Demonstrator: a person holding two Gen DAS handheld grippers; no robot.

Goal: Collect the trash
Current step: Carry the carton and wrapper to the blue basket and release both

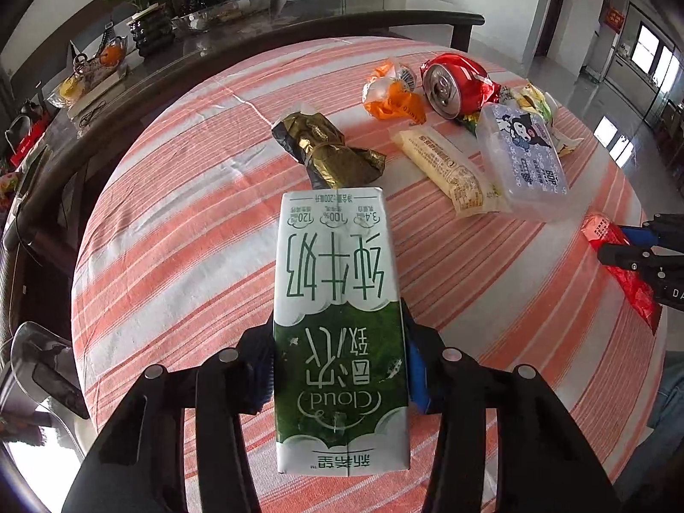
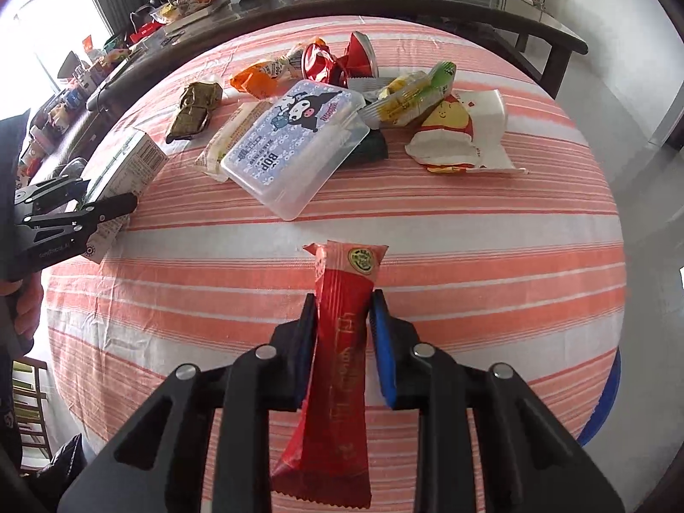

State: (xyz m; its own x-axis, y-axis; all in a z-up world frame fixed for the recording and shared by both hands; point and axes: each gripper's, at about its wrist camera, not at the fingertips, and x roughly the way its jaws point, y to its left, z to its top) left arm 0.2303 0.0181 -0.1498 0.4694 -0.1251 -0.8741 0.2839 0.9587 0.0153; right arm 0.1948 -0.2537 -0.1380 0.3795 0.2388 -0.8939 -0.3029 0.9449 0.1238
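The milk carton (image 1: 337, 320) is clamped in the left gripper (image 1: 337, 367), the red wrapper (image 2: 342, 342) in the right gripper (image 2: 342, 337); both should be kept squeezed until a bin is reached.

Black hand-held gripper (image 2: 342, 325), blue finger pads (image 2: 384, 355), silver pivot screws (image 2: 265, 352)

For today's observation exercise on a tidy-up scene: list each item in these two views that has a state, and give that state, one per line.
Left gripper: shut on milk carton.
Milk carton: held, closed.
Right gripper: shut on red wrapper.
Red wrapper: held lengthwise between the fingers.
Red can: crushed, on its side.
Plastic box: lid on, lying tilted over other wrappers.
Gold wrapper: crumpled, on the tablecloth.
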